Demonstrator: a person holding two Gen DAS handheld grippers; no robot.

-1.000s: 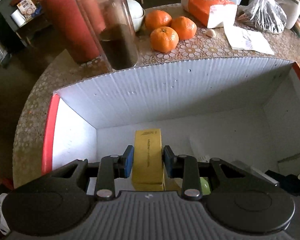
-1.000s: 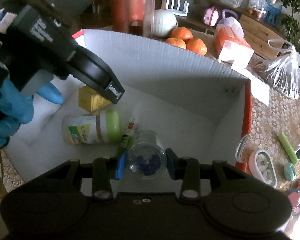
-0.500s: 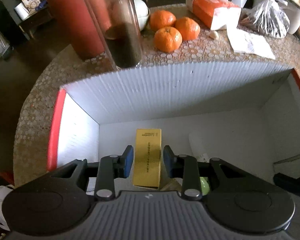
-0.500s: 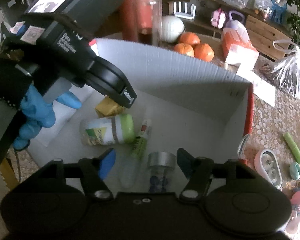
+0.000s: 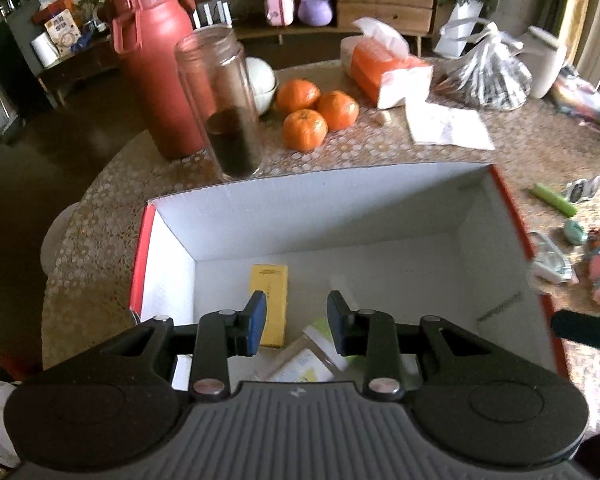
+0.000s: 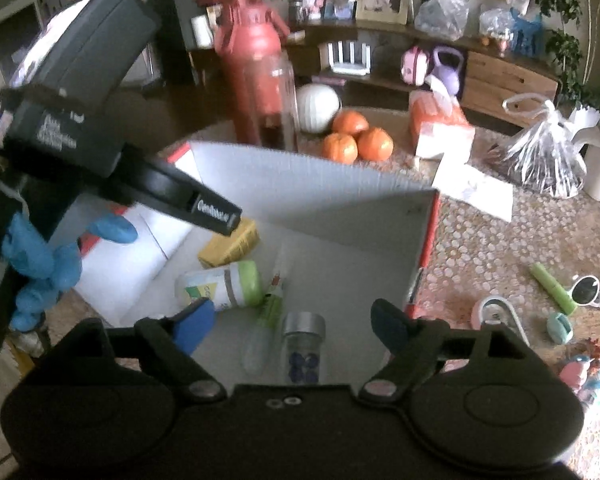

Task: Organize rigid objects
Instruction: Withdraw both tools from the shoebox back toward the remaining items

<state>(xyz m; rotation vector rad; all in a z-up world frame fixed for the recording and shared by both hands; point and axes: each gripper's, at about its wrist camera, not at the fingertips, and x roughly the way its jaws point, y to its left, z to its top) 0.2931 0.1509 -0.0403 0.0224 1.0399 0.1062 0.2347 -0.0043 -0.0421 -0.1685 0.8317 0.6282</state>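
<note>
A white cardboard box with red outer walls (image 5: 340,200) (image 6: 340,196) stands on the table. Inside lie a yellow carton (image 5: 270,300) (image 6: 230,246), a green-lidded bottle (image 6: 224,286), a green tube (image 6: 274,304) and a clear jar with a silver lid and blue pieces (image 6: 304,346). My left gripper (image 5: 296,322) is open and empty above the yellow carton. My right gripper (image 6: 292,326) is wide open and empty above the clear jar. The left gripper body also shows in the right wrist view (image 6: 100,132), held by a blue-gloved hand.
Behind the box stand a glass jar of dark contents (image 5: 224,108), a red flask (image 5: 156,60), three oranges (image 5: 316,110) and a tissue pack (image 5: 384,68). To the right lie a green stick (image 6: 552,288), sunglasses (image 6: 596,298), a small case (image 6: 496,318) and a plastic bag (image 6: 548,160).
My left gripper let go of the yellow carton, opened and rose. My right gripper let go of the clear jar, opened wide and drew back; the jar now lies in the box.
</note>
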